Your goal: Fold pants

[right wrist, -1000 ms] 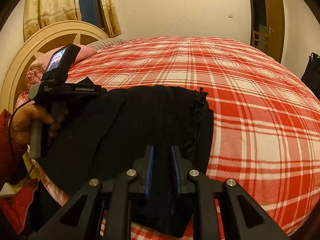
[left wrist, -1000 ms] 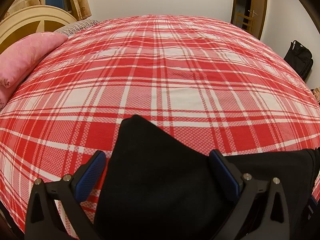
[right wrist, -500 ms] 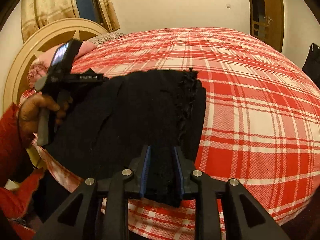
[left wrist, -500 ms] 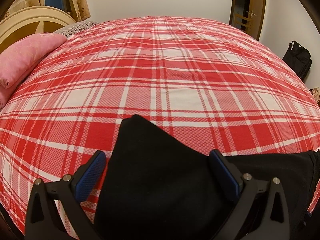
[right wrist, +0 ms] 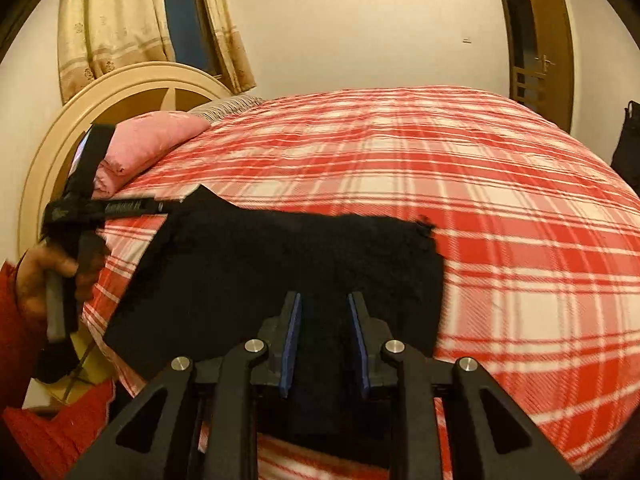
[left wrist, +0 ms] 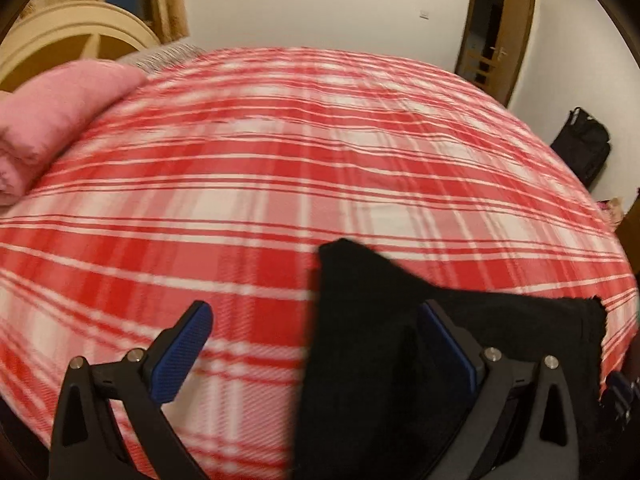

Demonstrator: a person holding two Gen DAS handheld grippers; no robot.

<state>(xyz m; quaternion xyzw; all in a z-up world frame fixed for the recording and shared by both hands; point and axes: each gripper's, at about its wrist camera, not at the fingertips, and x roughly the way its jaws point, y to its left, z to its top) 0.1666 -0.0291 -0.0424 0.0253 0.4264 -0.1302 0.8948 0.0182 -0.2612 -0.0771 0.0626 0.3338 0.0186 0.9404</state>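
The black pants (right wrist: 280, 264) lie folded on the red plaid bed (right wrist: 500, 200), near its front edge. My right gripper (right wrist: 323, 338) is shut on a thick fold of them at their near edge; black cloth fills the gap between the blue pads. My left gripper (left wrist: 316, 344) is open wide and hovers over the pants' left end. In the left wrist view the pants (left wrist: 368, 340) lie under its right finger (left wrist: 444, 344), while its left finger (left wrist: 188, 346) is over bare bedspread. From the right wrist view the left gripper (right wrist: 160, 205) shows side-on above the pants' far left corner.
A pink pillow (left wrist: 52, 120) and a cream round headboard (right wrist: 120, 88) are at the bed's left end. A person's hand (right wrist: 48, 276) in a red sleeve holds the left gripper. A black bag (left wrist: 580, 148) stands by the wall, right, near a brown door (right wrist: 540, 40).
My left gripper rose and shifted left, so the pants now sit toward the right of its view instead of between its fingers. My right gripper lifted slightly, still holding the fold.
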